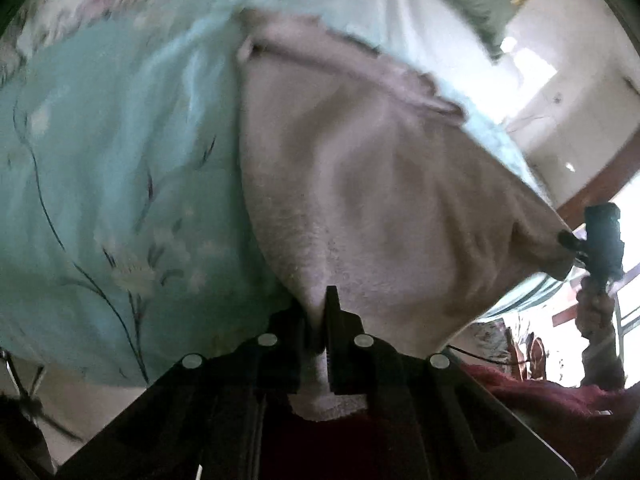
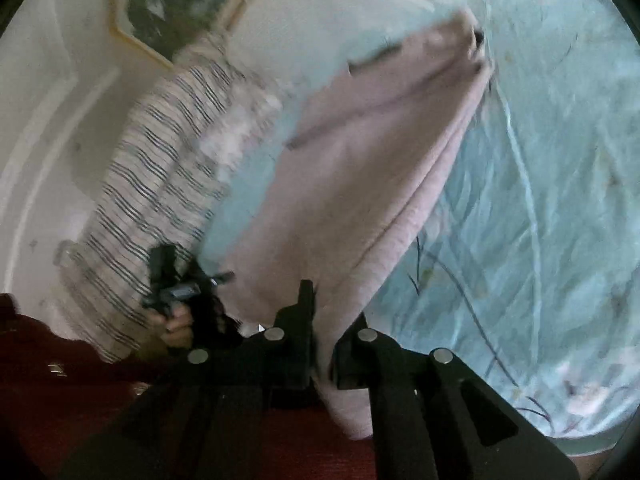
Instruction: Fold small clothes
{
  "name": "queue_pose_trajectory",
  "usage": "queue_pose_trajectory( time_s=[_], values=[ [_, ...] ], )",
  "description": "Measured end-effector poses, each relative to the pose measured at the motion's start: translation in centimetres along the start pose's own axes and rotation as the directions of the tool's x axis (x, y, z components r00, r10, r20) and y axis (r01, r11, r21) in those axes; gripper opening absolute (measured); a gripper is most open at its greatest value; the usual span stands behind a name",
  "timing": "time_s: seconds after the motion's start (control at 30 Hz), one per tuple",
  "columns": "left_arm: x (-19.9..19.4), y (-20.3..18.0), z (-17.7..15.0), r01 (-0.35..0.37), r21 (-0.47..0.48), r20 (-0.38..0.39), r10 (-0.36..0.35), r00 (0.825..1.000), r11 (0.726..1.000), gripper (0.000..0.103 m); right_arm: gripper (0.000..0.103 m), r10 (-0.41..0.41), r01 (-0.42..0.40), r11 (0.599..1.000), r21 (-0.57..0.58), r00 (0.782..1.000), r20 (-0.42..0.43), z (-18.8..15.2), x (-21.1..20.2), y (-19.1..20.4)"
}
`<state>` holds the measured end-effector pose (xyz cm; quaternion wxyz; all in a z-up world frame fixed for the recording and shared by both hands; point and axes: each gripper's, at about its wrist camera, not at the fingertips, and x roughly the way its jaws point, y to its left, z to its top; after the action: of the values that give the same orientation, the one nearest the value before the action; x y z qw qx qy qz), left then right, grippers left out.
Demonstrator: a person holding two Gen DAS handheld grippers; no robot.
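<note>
A pale pink small garment (image 1: 360, 184) hangs stretched above a light teal floral bedsheet (image 1: 100, 160). My left gripper (image 1: 320, 308) is shut on one near corner of it, with cloth bunched between the black fingers. The right gripper (image 1: 572, 244) shows at the far right of the left wrist view, pinching the other corner. In the right wrist view the pink garment (image 2: 360, 184) runs up from my right gripper (image 2: 320, 300), which is shut on its edge. The left gripper (image 2: 216, 278), held by a hand, is at lower left there.
A striped pillow (image 2: 160, 184) lies at the left of the bedsheet (image 2: 540, 200). A framed picture (image 2: 176, 4) hangs on the white wall behind. A dark red sleeve (image 2: 60, 360) fills the lower left. A bright window (image 1: 624, 280) is at the far right.
</note>
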<state>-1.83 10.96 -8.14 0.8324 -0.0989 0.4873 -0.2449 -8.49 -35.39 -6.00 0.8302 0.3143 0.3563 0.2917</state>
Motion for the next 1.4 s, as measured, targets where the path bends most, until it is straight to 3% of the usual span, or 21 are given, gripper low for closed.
queue_pose_trajectory(
  time_s=[0.1, 0.17, 0.23, 0.27, 0.3, 0.33, 0.47, 0.53, 0.57, 0.6, 0.67, 0.7, 0.73, 0.87, 1.07, 1.17, 1.33, 1.4],
  values=[
    [-0.3, 0.6, 0.2, 0.002, 0.011, 0.008, -0.003, 1.0, 1.0, 0.007, 0.008, 0.002, -0.004, 0.997, 0.072, 1.0, 0.029, 0.1, -1.3, -2.3],
    [0.8, 1.3, 0.0, -0.005, 0.002, -0.034, 0.005, 0.999, 1.0, 0.009, 0.01, -0.019, 0.02, 0.992, 0.124, 1.0, -0.007, -0.6, -0.5, -4.1],
    [1.7, 1.9, -0.4, -0.001, -0.023, -0.074, 0.0, 0.997, 1.0, 0.023, 0.014, -0.047, 0.051, 0.988, 0.148, 0.998, -0.035, -1.5, 0.5, -4.8],
    [2.1, 2.2, -0.7, -0.008, -0.034, -0.09, 0.005, 0.996, 0.999, 0.029, 0.027, -0.05, 0.059, 0.986, 0.156, 0.997, -0.058, -1.9, 1.0, -5.2],
    [2.6, 2.6, -1.0, -0.007, -0.047, -0.106, 0.002, 0.994, 0.999, 0.044, 0.039, -0.049, 0.06, 0.987, 0.152, 0.996, -0.076, -2.3, 1.5, -5.2],
    [2.8, 2.9, -1.3, 0.02, -0.066, -0.112, -0.028, 0.993, 0.998, 0.048, 0.056, -0.043, 0.054, 0.989, 0.137, 0.996, -0.083, -2.7, 1.7, -5.0],
    [3.2, 3.3, -1.3, 0.11, -0.104, -0.106, -0.121, 0.987, 0.988, 0.065, 0.059, -0.018, 0.025, 0.996, 0.083, 0.997, -0.081, -3.2, 2.1, -4.1],
    [3.5, 2.9, -1.3, 0.125, -0.093, -0.112, -0.135, 0.984, 0.988, 0.065, 0.058, -0.002, 0.01, 0.997, 0.076, 0.995, -0.103, -3.2, 2.7, -3.9],
    [3.6, 2.5, -1.3, 0.126, -0.077, -0.116, -0.135, 0.984, 0.989, 0.064, 0.05, -0.003, 0.011, 0.998, 0.063, 0.993, -0.117, -3.2, 3.0, -3.7],
    [3.7, 2.0, -1.4, 0.125, -0.058, -0.118, -0.131, 0.984, 0.99, 0.057, 0.046, -0.007, 0.014, 0.999, 0.046, 0.991, -0.136, -3.2, 3.3, -3.6],
    [4.1, 1.5, -1.7, 0.118, -0.027, -0.137, -0.12, 0.983, 0.993, 0.029, 0.028, -0.017, 0.021, 1.0, 0.024, 0.986, -0.164, -3.5, 3.6, -3.6],
    [4.6, 1.4, -1.8, 0.1, -0.019, -0.146, -0.101, 0.984, 0.995, 0.014, 0.024, -0.018, 0.022, 1.0, 0.021, 0.986, -0.168, -3.6, 3.6, -3.7],
    [4.6, 1.4, -1.9, 0.082, -0.012, -0.145, -0.083, 0.986, 0.997, 0.012, 0.017, -0.014, 0.018, 0.999, 0.026, 0.986, -0.166, -3.7, 3.6, -3.8],
    [3.3, 1.6, -1.8, 0.065, -0.002, -0.109, -0.065, 0.992, 0.998, 0.008, 0.008, 0.022, -0.016, 0.998, 0.058, 0.994, -0.111, -3.6, 2.3, -4.2],
    [0.0, -0.3, -0.5, 0.077, 0.046, 0.018, -0.078, 0.997, 0.996, 0.007, 0.007, 0.149, -0.149, 0.987, 0.059, 0.989, 0.005, -1.9, 0.6, -2.8],
    [-1.5, -1.2, 1.6, 0.047, 0.04, 0.103, -0.051, 0.993, 0.998, 0.007, 0.007, 0.178, -0.181, 0.983, 0.034, 0.982, 0.069, -0.1, 0.2, -1.7],
    [-2.6, -1.4, 6.9, 0.045, -0.001, 0.234, -0.043, 0.971, 0.999, 0.007, 0.007, 0.148, -0.146, 0.989, -0.022, 0.972, 0.185, 4.9, -0.7, -0.8],
    [-2.4, -1.6, 9.8, 0.022, -0.007, 0.279, -0.02, 0.96, 1.0, 0.007, 0.007, 0.095, -0.087, 0.995, -0.044, 0.966, 0.24, 8.2, -0.6, -0.6]
  ],
)
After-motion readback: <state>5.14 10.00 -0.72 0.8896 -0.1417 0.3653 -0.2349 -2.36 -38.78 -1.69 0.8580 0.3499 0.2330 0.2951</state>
